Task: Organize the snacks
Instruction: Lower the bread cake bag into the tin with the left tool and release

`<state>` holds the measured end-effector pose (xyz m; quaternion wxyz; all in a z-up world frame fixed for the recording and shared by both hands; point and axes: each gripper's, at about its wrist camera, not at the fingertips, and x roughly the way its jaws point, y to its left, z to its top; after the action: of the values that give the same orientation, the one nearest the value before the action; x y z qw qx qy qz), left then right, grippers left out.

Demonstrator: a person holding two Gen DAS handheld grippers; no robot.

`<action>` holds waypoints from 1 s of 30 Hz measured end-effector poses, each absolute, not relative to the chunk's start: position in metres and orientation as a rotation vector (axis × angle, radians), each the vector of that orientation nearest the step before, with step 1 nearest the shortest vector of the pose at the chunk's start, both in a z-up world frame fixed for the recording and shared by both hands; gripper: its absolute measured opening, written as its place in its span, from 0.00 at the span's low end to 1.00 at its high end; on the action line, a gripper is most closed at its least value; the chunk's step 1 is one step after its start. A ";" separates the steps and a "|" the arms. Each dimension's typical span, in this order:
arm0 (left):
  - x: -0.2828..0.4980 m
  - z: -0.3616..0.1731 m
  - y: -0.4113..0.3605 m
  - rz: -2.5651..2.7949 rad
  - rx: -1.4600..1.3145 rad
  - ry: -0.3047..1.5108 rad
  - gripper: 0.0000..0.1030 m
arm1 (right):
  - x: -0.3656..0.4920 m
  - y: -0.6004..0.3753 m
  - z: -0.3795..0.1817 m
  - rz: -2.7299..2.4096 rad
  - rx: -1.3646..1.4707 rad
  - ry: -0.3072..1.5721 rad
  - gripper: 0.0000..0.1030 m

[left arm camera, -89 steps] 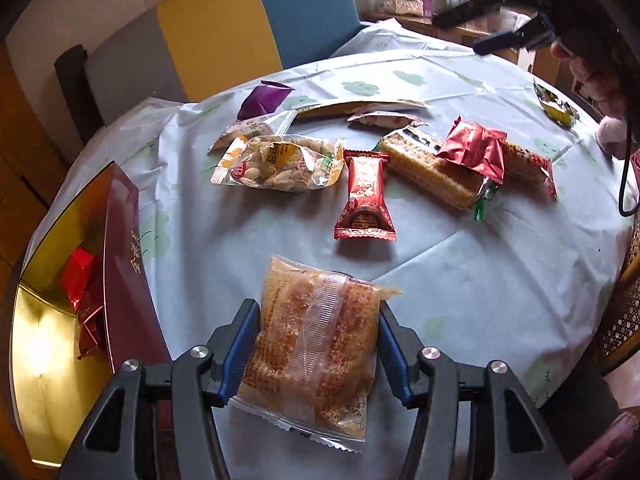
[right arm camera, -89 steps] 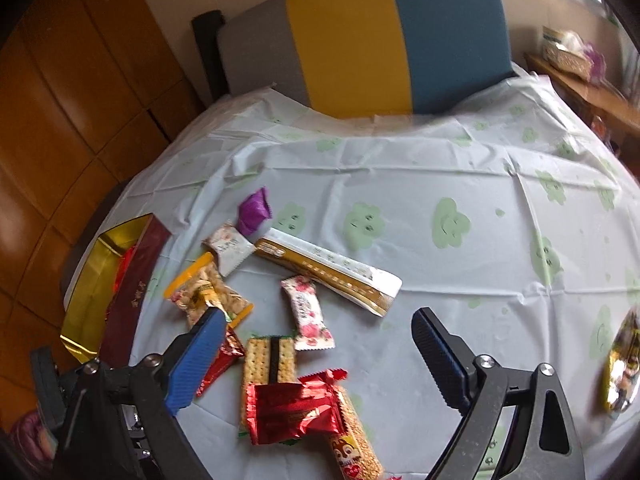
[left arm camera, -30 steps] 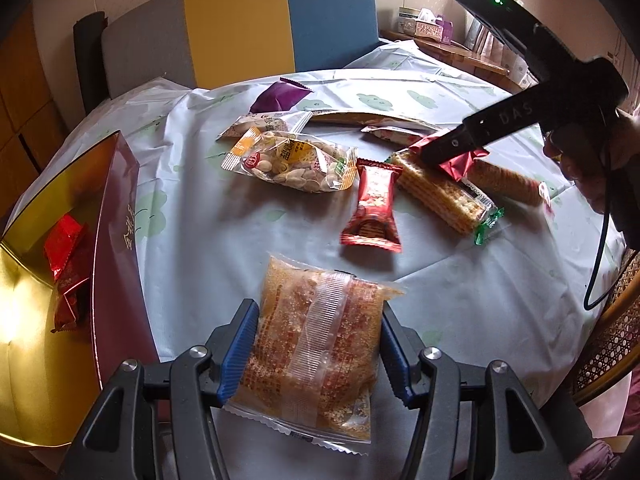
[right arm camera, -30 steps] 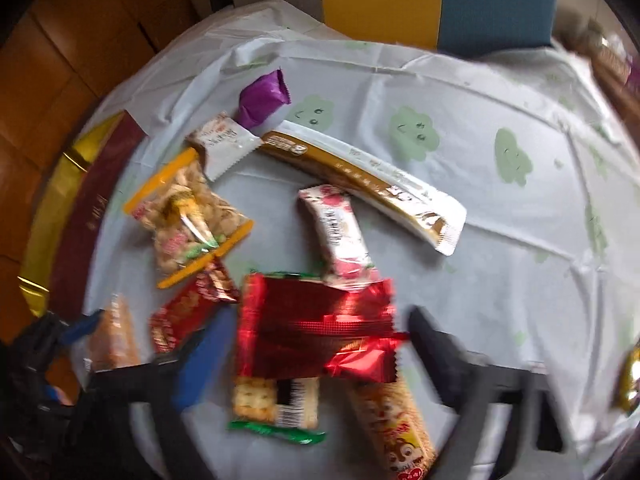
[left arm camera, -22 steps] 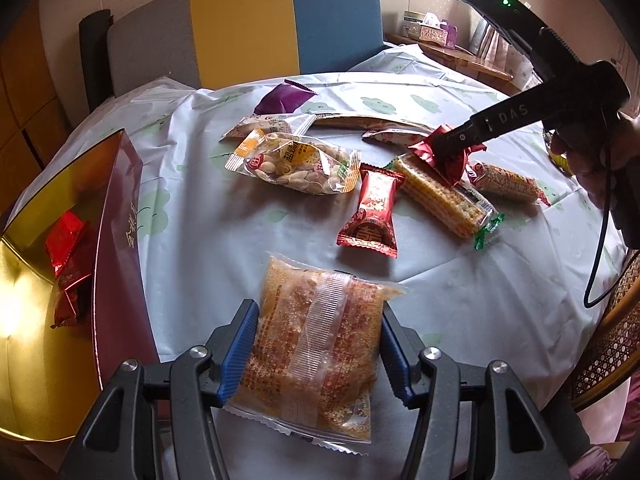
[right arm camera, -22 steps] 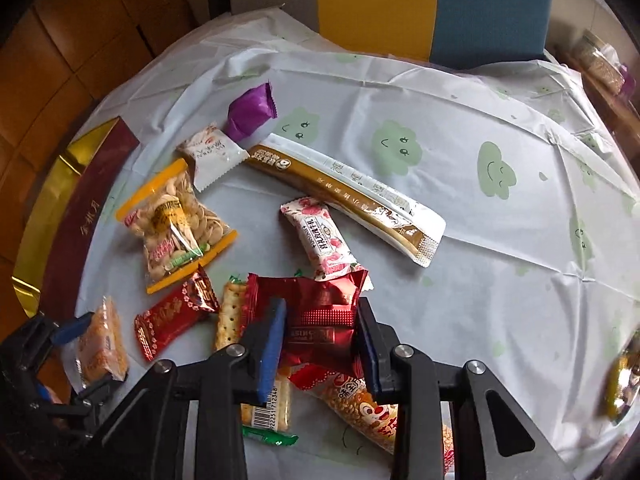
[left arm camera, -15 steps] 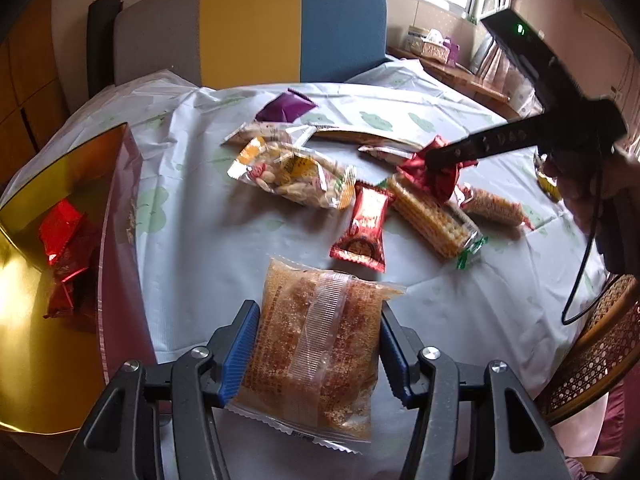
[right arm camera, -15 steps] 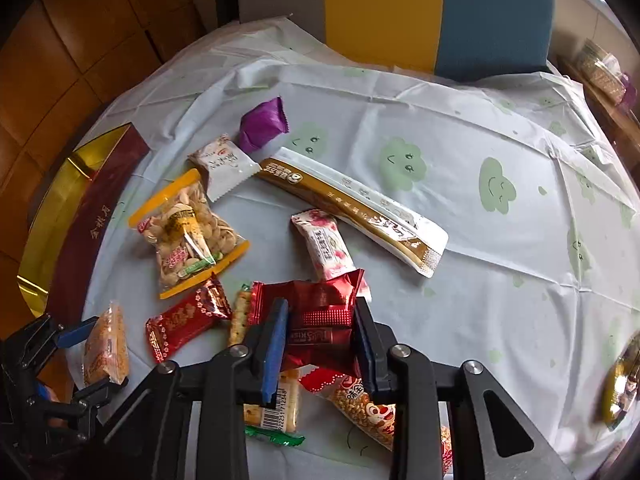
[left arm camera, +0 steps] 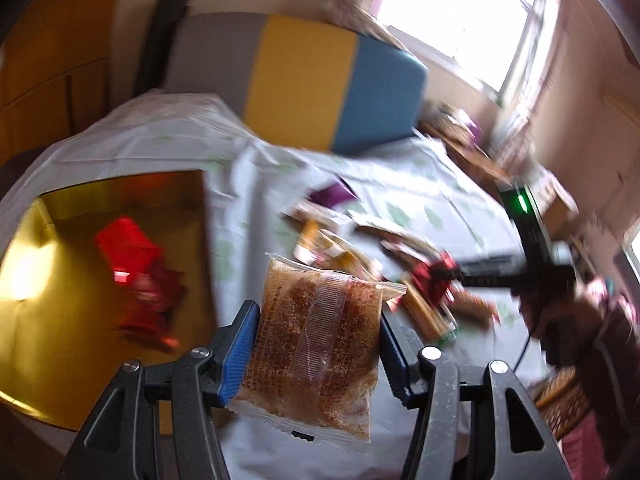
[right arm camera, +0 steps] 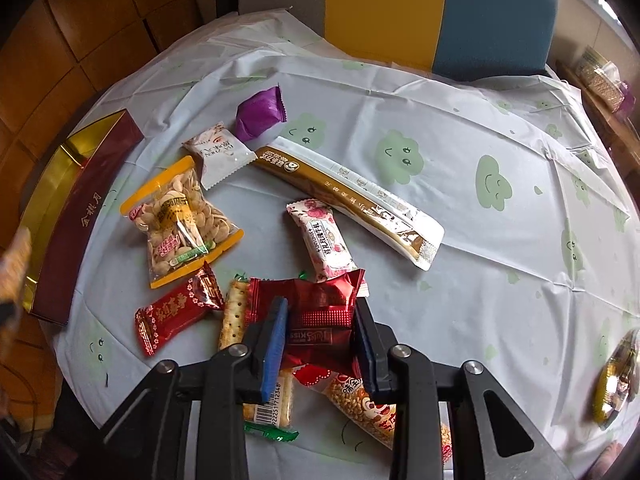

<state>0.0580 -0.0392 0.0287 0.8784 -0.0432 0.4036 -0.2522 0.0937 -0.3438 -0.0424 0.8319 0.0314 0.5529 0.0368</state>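
Note:
My left gripper (left arm camera: 316, 340) is shut on a clear packet of brown crispy snack (left arm camera: 316, 344) and holds it in the air beside the gold box (left arm camera: 52, 280), which has red packets (left arm camera: 136, 264) in it. My right gripper (right arm camera: 320, 332) is shut on a dark red foil packet (right arm camera: 316, 308) just above the table's snack pile. It also shows in the left wrist view (left arm camera: 436, 276), blurred. The gold box with its maroon side (right arm camera: 80, 216) shows at the left of the right wrist view.
On the cloud-print tablecloth (right arm camera: 480, 240) lie a nut bag (right arm camera: 180, 220), a small red packet (right arm camera: 176, 312), a cracker pack (right arm camera: 236, 320), a rose-print packet (right arm camera: 324, 240), a long brown stick pack (right arm camera: 348, 200), a white packet (right arm camera: 218, 152), a purple packet (right arm camera: 260, 114) and a gold wrapper (right arm camera: 616, 376). A chair (right arm camera: 420, 12) stands behind.
My left gripper has swung left toward the gold box with the crispy packet; its view is now blurred. My right gripper has closed on the dark red foil packet and lifted it slightly.

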 end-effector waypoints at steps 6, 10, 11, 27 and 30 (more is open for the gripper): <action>0.085 0.034 0.024 -0.292 -0.182 0.860 0.56 | 0.093 -0.342 -0.042 0.078 0.048 1.164 0.32; 0.092 0.025 0.064 -0.146 -0.223 0.880 0.56 | 0.093 -0.342 -0.042 0.080 0.045 1.163 0.32; 0.094 0.023 0.071 -0.119 -0.228 0.886 0.56 | 0.093 -0.342 -0.042 0.080 0.045 1.163 0.32; 0.117 -0.022 0.092 0.027 -0.222 1.008 0.57 | 0.094 -0.341 -0.045 0.080 0.033 1.168 0.31; 0.118 -0.031 0.091 0.026 -0.216 1.029 0.57 | 0.094 -0.341 -0.045 0.082 0.027 1.168 0.31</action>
<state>0.1177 0.0911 -0.0312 0.8649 -0.1031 0.4910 0.0122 0.0945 -0.3407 -0.0449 0.8335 0.0128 0.5510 0.0385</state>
